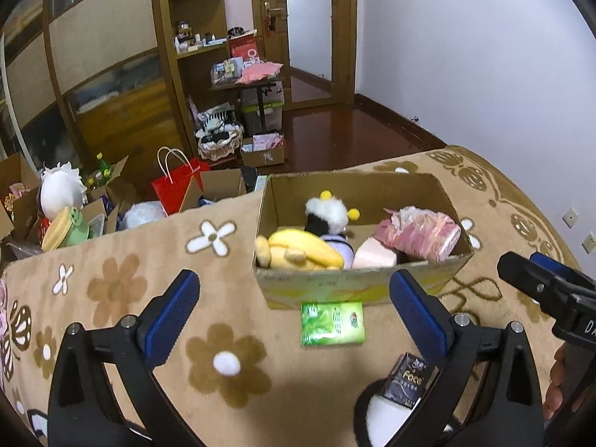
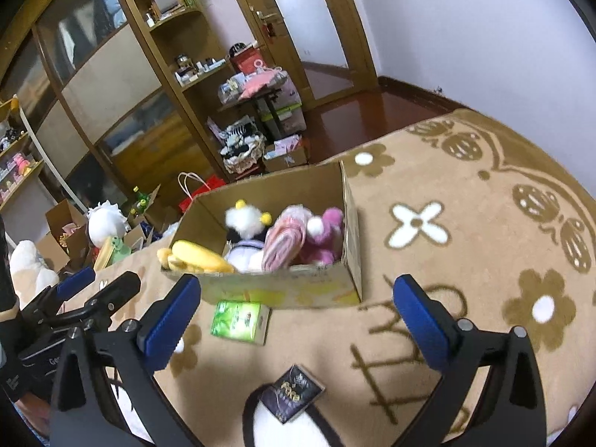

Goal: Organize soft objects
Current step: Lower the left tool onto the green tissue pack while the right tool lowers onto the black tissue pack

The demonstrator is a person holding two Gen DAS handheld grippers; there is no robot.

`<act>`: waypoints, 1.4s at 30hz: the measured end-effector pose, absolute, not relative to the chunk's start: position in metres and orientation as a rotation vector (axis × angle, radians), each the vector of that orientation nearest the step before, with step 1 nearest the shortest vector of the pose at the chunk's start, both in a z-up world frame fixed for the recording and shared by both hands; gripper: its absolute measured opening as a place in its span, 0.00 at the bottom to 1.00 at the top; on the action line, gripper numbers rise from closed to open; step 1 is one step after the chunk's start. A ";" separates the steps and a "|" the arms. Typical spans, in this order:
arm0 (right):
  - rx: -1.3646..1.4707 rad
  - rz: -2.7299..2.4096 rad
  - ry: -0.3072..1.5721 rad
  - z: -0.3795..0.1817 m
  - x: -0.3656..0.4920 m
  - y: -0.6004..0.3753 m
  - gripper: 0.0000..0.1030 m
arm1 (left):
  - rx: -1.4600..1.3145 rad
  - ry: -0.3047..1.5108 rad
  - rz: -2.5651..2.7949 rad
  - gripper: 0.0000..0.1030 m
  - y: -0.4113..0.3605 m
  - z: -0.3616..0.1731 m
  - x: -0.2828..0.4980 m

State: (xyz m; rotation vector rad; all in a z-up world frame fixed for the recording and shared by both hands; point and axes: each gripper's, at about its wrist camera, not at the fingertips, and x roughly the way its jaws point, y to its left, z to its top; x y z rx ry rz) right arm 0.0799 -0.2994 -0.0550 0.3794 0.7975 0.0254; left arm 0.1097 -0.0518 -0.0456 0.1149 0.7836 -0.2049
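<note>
Fingers on both grippers [image 1: 294, 316] [image 2: 296, 316] splayed, empty; I'm between picks (box [image 1: 357, 287] ahead), green pack [image 1: 332, 323] between left fingers next.

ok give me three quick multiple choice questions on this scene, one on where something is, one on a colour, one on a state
1. Where is the green tissue pack?
A. inside the cardboard box
B. on the blanket in front of the cardboard box
C. on the shelf

2. What colour is the long plush at the box's left end?
A. yellow
B. blue
C. black

3. How is the left claw?
A. shut on the pack
B. shut, empty
C. open, empty

Answers: 1 B, it lies on the blanket by the box's near wall; 2 A, it is plainly yellow; 3 C, its pads stand wide apart, holding nothing.
</note>
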 end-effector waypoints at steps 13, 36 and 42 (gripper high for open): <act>0.364 -0.011 0.927 -0.092 0.073 -0.287 1.00 | 0.109 0.874 -0.237 0.98 -0.053 -0.075 0.110; 0.431 -0.023 1.170 -0.174 0.088 -0.275 1.00 | 0.059 1.046 -0.333 0.97 -0.066 -0.141 0.147; 0.418 0.002 1.220 -0.189 0.092 -0.265 1.00 | 0.042 1.090 -0.343 0.97 -0.066 -0.157 0.154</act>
